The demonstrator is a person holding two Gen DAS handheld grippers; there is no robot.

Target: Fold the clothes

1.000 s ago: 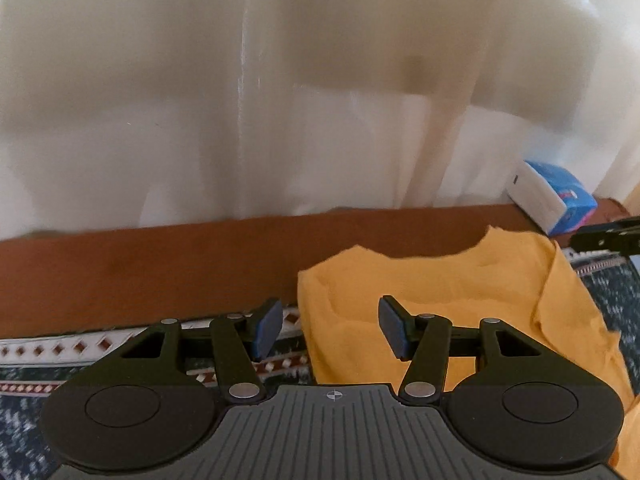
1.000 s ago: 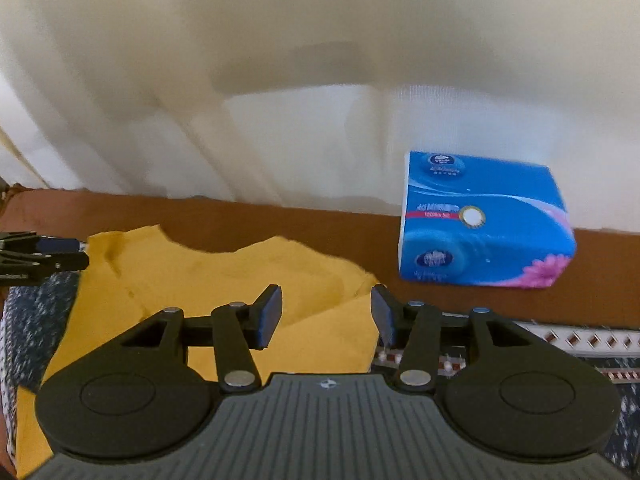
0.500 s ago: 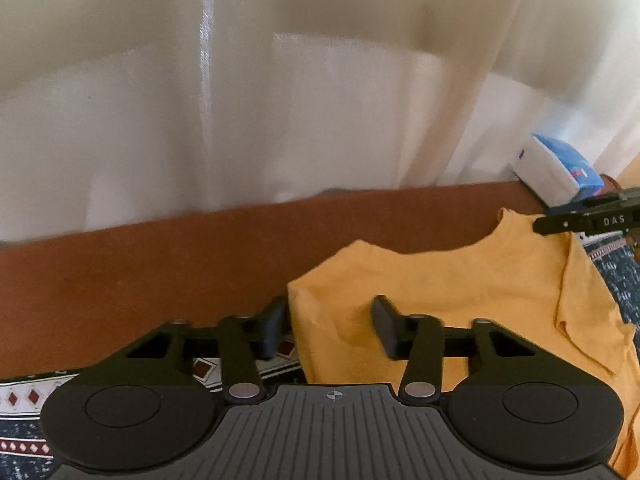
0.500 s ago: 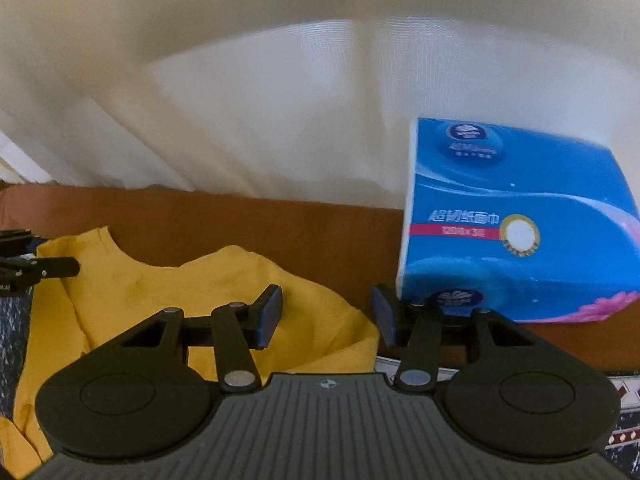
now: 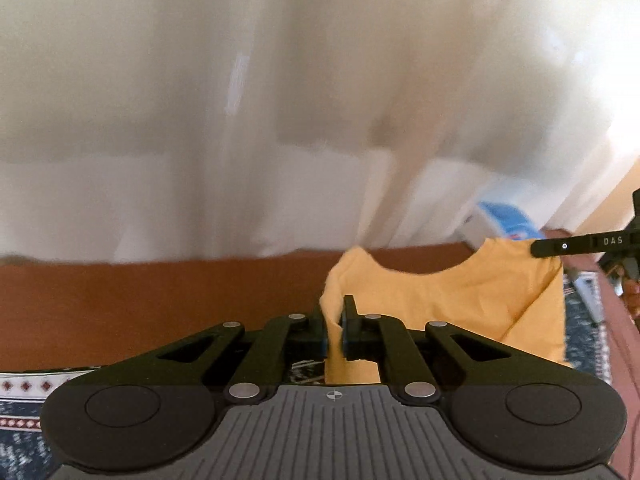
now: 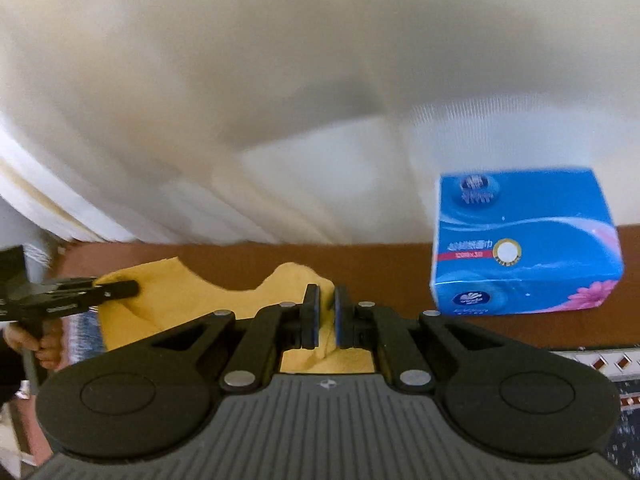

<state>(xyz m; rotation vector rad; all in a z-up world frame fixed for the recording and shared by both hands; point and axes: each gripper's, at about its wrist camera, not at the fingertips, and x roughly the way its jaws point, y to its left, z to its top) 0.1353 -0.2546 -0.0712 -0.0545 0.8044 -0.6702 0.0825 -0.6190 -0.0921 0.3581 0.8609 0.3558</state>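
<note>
Left gripper (image 5: 335, 330) and right gripper (image 6: 326, 322) each clamped on a far corner of yellow shirt (image 5: 460, 296); collar edge spans left-right between them.

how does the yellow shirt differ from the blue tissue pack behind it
The yellow shirt is limp cloth in one plain colour; the blue tissue pack is a boxy block with printed labels and a pink flower. The shirt is pinched at its shoulders by the left gripper and right gripper, whose jaws have just closed on it; the pack is untouched, standing off to the right gripper's side. Both are over the same brown surface.
</note>
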